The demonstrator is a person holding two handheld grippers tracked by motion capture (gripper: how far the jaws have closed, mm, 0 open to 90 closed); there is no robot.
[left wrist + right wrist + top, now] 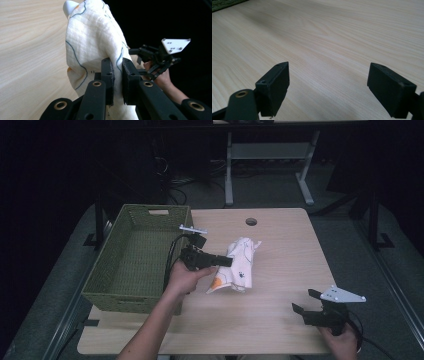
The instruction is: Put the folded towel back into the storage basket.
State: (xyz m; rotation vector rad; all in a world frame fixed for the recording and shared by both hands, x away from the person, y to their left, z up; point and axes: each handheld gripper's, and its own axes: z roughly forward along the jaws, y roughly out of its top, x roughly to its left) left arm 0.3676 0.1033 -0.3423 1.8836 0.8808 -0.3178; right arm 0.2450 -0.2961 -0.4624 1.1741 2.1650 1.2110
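The left gripper (117, 75) clamps a fold of white cloth (92, 42), plain close up, while at lower right the right gripper (306, 301) gapes, seemingly above bare table (324, 37).

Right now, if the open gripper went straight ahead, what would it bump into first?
Probably the bare table. The right gripper points low across the wood, with nothing lying close ahead; depth is hard to judge.

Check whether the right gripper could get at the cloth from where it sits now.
Probably yes. The right gripper is open over bare table, and nothing lies between it and the cloth, though the left gripper already pinches a fold of it.
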